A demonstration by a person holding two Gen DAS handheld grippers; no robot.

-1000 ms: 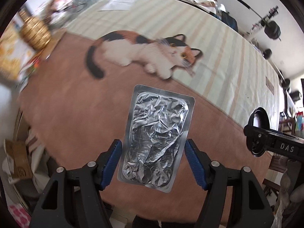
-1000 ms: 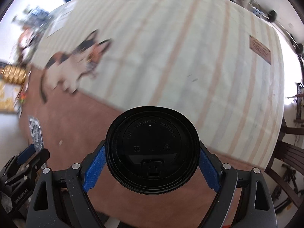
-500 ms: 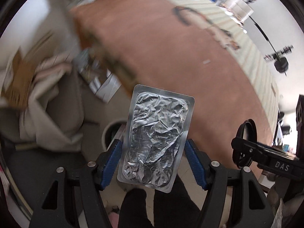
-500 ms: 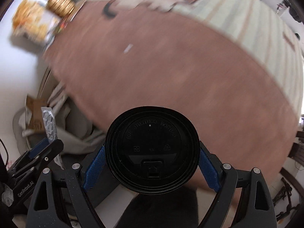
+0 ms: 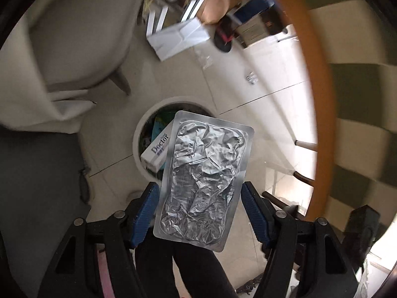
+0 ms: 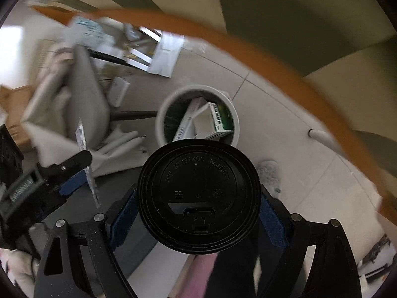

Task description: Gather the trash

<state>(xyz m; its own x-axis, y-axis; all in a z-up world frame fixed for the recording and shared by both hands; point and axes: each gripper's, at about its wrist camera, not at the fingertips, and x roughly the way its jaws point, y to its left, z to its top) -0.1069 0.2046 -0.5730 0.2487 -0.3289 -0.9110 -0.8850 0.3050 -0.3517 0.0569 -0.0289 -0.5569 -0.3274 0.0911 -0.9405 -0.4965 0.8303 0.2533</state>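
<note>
Trash fills both my grippers above the white bin [image 6: 197, 92] on the tiled floor: my left gripper [image 5: 199, 213] pinches a crumpled foil pack [image 5: 203, 176], my right gripper [image 6: 198, 213] clamps a black cup lid [image 6: 198, 196]. Boxes [image 6: 213, 121] already lie inside the bin.

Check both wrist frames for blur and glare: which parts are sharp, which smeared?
Left wrist view: the foil blister pack and left gripper are sharp, while the orange table edge and floor clutter smear with motion; window glare washes out the tiles at right. Right wrist view: the black cup lid is crisp, the white bin fairly clear, the upper left streaked and overexposed.
</note>
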